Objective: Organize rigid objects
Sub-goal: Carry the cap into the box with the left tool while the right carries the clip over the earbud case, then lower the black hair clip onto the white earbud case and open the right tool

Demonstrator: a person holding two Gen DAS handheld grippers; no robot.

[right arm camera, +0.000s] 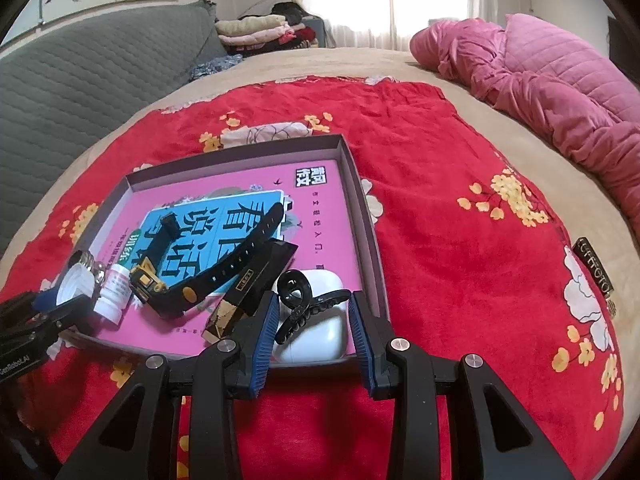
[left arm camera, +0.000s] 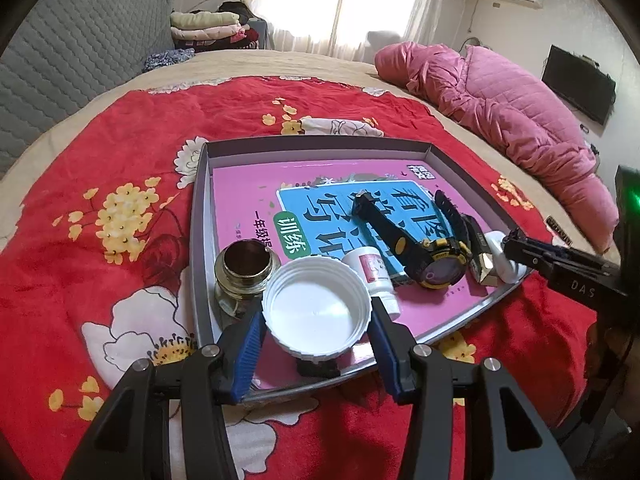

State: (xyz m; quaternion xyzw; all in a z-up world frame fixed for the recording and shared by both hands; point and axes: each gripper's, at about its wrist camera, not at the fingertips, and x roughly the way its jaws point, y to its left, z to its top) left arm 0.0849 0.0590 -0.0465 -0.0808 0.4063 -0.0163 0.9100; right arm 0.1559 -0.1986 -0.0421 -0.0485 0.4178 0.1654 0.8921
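Observation:
A grey tray (left arm camera: 200, 216) on the red floral blanket holds a pink book (left arm camera: 248, 200), a black-and-yellow watch (left arm camera: 436, 256), a small white bottle (left arm camera: 372, 268), a glass jar (left arm camera: 244, 268), a black-gold box (left arm camera: 482, 256) and a white earbud case (right arm camera: 316, 336). My left gripper (left arm camera: 318, 320) is shut on a white lid (left arm camera: 316, 308) above the tray's near edge. My right gripper (right arm camera: 314, 320) is shut on a black hair claw clip (right arm camera: 304, 300) just above the earbud case at the tray's near right corner (right arm camera: 376, 280).
A pink quilt (left arm camera: 500, 112) lies at the back right of the bed. A grey quilted headboard (left arm camera: 72, 64) and folded clothes (left arm camera: 212, 28) are at the back left. A small dark item (left arm camera: 318, 368) lies under the lid.

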